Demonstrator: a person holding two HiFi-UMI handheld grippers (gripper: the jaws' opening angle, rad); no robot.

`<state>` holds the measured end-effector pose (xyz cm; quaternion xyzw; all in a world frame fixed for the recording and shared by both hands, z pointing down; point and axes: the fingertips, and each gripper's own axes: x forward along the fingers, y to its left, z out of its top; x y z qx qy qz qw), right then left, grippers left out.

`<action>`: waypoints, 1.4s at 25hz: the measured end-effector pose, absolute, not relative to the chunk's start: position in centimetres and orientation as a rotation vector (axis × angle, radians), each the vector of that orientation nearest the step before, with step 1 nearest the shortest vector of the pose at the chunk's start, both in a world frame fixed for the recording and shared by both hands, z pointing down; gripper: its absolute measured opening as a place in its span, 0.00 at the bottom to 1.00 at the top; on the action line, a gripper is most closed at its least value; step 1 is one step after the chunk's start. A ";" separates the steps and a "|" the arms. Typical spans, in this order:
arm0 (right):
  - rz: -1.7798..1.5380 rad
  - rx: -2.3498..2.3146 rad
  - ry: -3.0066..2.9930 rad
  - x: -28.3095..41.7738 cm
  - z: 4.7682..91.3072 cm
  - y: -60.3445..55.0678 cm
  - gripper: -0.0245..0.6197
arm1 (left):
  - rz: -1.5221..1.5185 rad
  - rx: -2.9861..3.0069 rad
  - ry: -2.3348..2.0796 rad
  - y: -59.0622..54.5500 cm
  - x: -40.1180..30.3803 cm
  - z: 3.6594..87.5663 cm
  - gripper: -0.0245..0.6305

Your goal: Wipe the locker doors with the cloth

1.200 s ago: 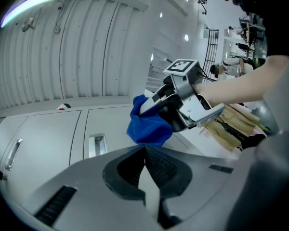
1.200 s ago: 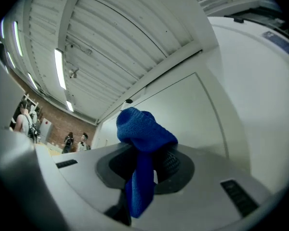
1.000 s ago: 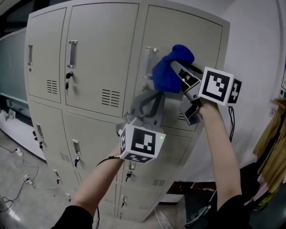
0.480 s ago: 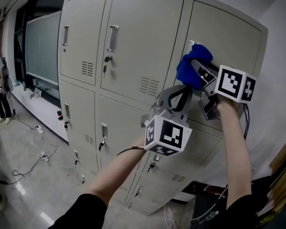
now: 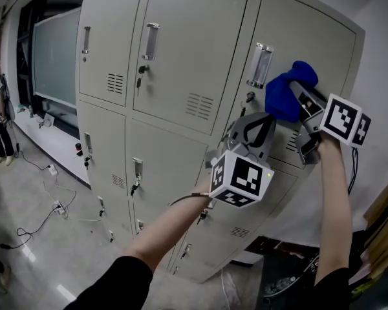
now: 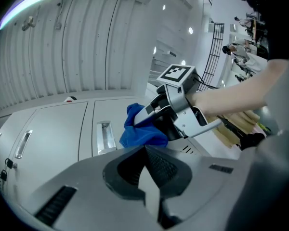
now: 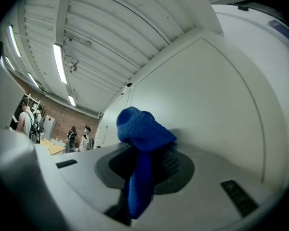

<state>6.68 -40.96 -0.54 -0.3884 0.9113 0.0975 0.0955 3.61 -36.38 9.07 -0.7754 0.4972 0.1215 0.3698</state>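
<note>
Head view: a bank of grey lockers [image 5: 168,57], with the right gripper [image 5: 297,95] raised to the top right door [image 5: 313,41]. Its jaws are clamped on a blue cloth [image 5: 281,99], which bulges beyond the tips as a rounded wad. The wad sits just right of that door's handle [image 5: 260,64], at about the height of the handle's lower end.

Right gripper view: a tail of the cloth [image 7: 142,129] runs back between the jaws of the right gripper [image 7: 144,170], so the fabric's long axis follows the jaws' own line. The panel of the top right door [image 7: 212,90] lies straight ahead, and the wad appears to touch it, casting a small shadow there. Most of the bare panel extends above and to the right of the wad.

Left gripper view: the jaws of the left gripper [image 6: 151,189] are drawn together on nothing. They look up at the cloth [image 6: 139,131] from below. In the head view the left gripper [image 5: 253,126] hangs lower and to the left, well apart from the wad, near the bottom edge of the same door.

The right hand alone carries the cloth. A wiping stroke probably depends on keeping the wad flat against the panel while sliding across it, away from the handle.
</note>
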 end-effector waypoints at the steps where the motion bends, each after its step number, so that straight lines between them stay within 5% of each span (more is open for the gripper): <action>1: 0.290 -1.172 2.688 7.7 -0.5 -40.9 0.16 | 0.315 -1.999 1.266 -36.4 4.1 9.2 0.05; 18: 0.304 -1.515 2.483 21.7 1.4 -39.9 0.16 | 0.338 -2.117 1.176 -36.5 9.5 11.5 0.05; 35: 0.211 -1.102 2.731 4.1 6.5 -39.7 0.16 | 0.305 -2.055 1.348 -36.3 1.4 14.5 0.05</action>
